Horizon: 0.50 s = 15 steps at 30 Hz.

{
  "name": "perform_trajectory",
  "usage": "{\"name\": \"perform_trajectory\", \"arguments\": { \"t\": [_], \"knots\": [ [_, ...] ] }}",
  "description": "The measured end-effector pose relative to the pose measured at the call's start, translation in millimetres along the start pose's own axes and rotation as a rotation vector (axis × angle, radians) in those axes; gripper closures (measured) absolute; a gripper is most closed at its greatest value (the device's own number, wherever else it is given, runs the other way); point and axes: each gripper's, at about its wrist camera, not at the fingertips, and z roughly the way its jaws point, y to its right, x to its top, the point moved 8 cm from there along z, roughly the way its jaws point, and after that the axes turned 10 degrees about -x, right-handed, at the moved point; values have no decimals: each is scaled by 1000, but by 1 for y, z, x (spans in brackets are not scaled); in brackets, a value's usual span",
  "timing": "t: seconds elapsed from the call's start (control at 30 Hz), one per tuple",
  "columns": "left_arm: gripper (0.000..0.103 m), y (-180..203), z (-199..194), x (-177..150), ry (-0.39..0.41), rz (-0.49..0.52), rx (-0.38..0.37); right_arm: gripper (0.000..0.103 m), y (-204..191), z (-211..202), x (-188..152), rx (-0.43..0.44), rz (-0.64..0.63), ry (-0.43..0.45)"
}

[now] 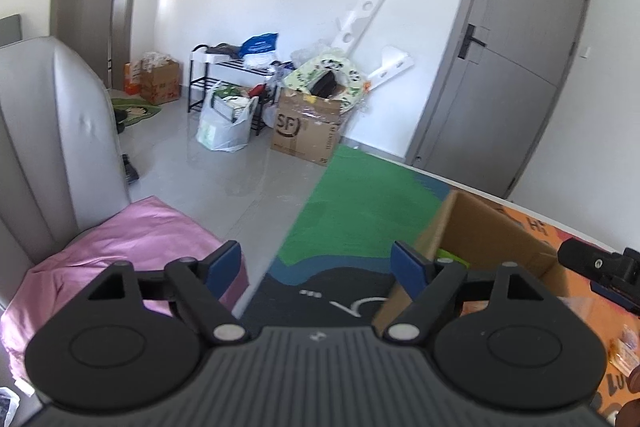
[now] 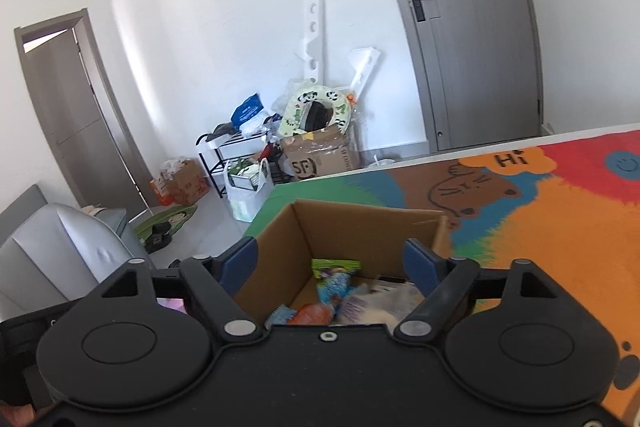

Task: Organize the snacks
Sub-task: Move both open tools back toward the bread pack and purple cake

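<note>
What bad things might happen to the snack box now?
1. The cardboard box stands near the corner of the colourful mat; a bump from the open right gripper above it might push it toward the table's edge.
2. The open left gripper hovers beside the box and close to the right one, so they might collide.

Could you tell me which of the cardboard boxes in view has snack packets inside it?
The open box on the colourful mat, right ahead of the right hand-held gripper: the snack box. The SF box stands on the floor.
</note>
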Motion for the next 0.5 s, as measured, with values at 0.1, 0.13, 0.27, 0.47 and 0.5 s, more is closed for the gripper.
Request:
{"name": "perform_trajectory", "arguments": {
  "t": [0.1, 0.13, 0.27, 0.47, 0.5],
  "knots": [
    [19, 15, 0, -4, -5, 16, -23, 21, 14, -9, 2, -21, 7, 11],
    [19, 22, 1, -5, -10, 25, -28, 21, 19, -13, 2, -27, 10, 16],
    [18, 45, 6, -10, -26, 62, -50, 20, 46, -23, 3, -50, 31, 25],
    [18, 81, 4, -17, -22, 94, -95, 19, 91, -37, -2, -117, 60, 21],
    [18, 89, 4, -19, -25, 100, -108, 18, 98, -39, -2, -126, 64, 22]
  ]
}}
